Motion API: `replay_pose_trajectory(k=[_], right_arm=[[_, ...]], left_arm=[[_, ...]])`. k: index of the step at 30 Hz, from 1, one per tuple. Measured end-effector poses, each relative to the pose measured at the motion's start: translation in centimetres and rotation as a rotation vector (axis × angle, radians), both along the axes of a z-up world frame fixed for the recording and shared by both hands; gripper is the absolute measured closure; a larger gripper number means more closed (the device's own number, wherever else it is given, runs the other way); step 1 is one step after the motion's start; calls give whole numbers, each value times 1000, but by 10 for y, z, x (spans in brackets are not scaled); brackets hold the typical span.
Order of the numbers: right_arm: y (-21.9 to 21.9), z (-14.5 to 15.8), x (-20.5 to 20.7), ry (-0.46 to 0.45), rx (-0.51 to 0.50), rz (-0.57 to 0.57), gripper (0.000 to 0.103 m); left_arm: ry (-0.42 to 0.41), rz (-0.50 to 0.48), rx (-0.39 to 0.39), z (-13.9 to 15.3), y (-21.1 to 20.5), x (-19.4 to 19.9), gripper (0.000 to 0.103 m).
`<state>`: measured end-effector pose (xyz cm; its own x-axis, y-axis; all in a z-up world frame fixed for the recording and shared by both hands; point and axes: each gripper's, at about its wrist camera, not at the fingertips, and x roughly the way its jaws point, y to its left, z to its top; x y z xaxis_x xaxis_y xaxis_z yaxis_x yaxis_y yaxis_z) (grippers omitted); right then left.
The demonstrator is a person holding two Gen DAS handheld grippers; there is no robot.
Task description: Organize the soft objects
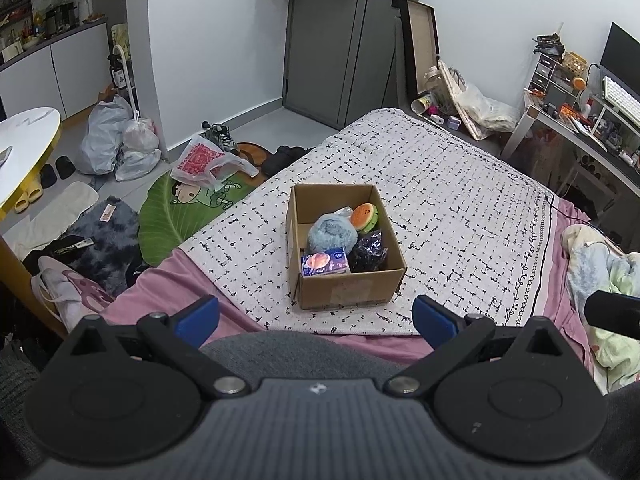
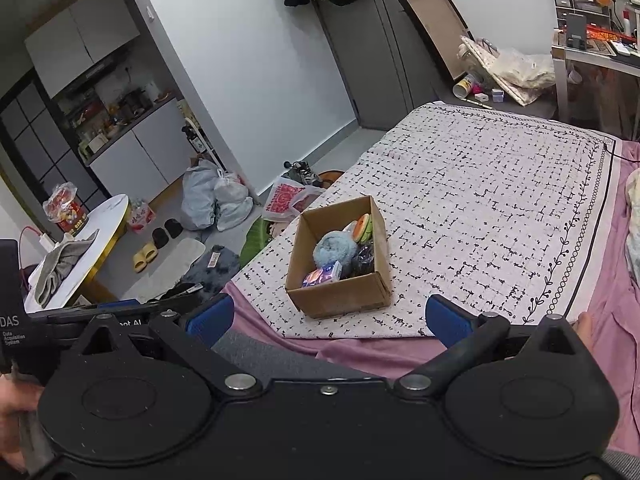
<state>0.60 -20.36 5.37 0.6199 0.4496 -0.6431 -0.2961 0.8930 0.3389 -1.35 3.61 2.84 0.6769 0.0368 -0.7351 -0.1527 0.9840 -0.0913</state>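
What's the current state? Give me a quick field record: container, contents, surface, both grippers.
container: open cardboard box, upright on the patterned blanket
contents: rolled blue fluffy towel, tissue pack, orange-and-green plush, dark bag
surface: bed with pink sheet under the blanket
left gripper: open, empty, short of the box
right gripper: open, empty, short of the box
loose soft items on blanket: none visible
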Motion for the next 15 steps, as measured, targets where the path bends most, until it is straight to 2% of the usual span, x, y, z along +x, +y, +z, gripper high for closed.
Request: replay_pose_trajectory(k=[7, 11, 15], right_arm=[[0, -1, 0, -5, 2, 2, 0], [-2, -2, -1, -13, 11, 8, 0], [-4, -4, 3, -6, 10, 6, 0]], left_arm=[[-6, 2, -1, -1, -1, 1, 1], [-35, -9, 25, -1, -5, 0, 1], [-32, -16, 13, -3, -5, 3, 1]])
